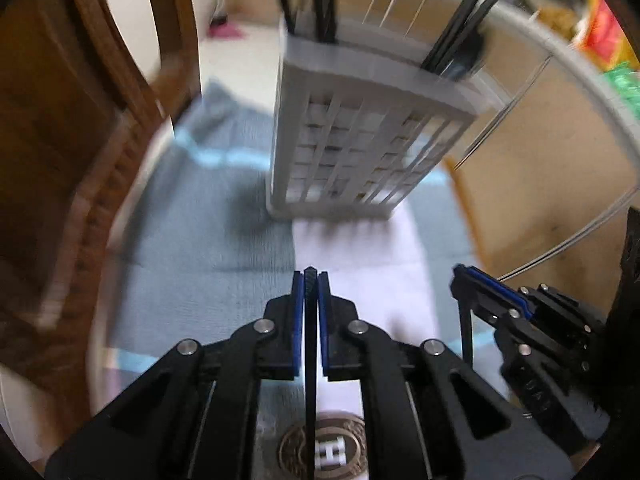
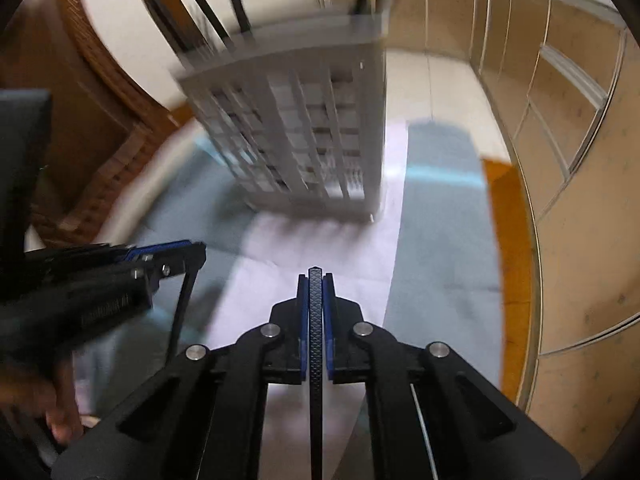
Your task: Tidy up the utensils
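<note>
**Holding two black utensils before the caddy**

Sitting on the blue-grey cloth (image 1: 192, 216), which drapes over the table (image 2: 516, 240), the white slatted caddy (image 1: 352, 136) stands upright ahead of both my tools, just behind a pale sheet (image 2: 320, 248) laid on that cloth. Several black utensil handles (image 1: 324, 4) already poke out of its top — blur hides which compartment each is in. My left gripper (image 1: 310, 280) is clenched on a thin black utensil (image 1: 310, 360), held edge-on between the blue pads. My right gripper (image 2: 315, 276) is likewise clamped on a textured black handle (image 2: 315, 340). Both are near the caddy but apart from it, side by side — each shows in the other's view.
</note>
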{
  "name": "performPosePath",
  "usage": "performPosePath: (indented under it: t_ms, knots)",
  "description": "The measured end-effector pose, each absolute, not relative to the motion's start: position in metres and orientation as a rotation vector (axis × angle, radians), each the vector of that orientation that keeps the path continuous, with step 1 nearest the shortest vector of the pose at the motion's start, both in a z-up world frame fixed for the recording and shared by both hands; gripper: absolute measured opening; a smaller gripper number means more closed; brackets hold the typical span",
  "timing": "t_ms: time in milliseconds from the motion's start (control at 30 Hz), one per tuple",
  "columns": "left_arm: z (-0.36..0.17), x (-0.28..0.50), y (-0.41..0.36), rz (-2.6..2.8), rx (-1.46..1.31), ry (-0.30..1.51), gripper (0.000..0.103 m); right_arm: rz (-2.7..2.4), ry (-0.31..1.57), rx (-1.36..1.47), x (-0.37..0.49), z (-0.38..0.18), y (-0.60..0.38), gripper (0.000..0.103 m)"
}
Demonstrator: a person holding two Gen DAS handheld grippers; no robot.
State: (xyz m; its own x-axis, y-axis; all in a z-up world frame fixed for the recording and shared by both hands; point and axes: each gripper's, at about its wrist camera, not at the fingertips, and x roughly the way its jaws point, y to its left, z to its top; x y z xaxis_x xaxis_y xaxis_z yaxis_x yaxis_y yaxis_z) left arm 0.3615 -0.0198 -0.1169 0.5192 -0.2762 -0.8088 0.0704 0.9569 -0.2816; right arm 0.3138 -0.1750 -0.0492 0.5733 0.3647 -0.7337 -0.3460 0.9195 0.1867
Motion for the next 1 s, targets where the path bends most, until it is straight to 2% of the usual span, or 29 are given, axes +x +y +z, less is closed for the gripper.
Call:
performPosePath:
  t_ms: [133, 367, 500, 800, 1000]
  knots:
    - [-0.059, 0.321, -0.001, -0.274, -0.208, 0.862, 0.007, 0.444, 0.748, 0.033, 0.269, -0.003, -0.195, 0.007]
    - [0.004, 0.258, 0.004, -0.272, -0.162, 0.724, 0.007, 0.474, 0.597, 0.062, 0.206, 0.056, -0.222, 0.007]
    - [0.047, 0.251, -0.002, -0.284, -0.145, 0.652, 0.007, 0.482, 0.518, 0.102, 0.193, 0.089, -0.225, 0.007]
    - [0.155, 0.29, -0.018, -0.263, -0.127, 0.485, 0.007, 0.453, 0.357, 0.127, 0.252, 0.198, -0.221, 0.007]
    - [0.192, 0.349, -0.018, -0.229, -0.14, 0.421, 0.007, 0.372, 0.294, 0.127, 0.306, 0.226, -0.216, 0.007]
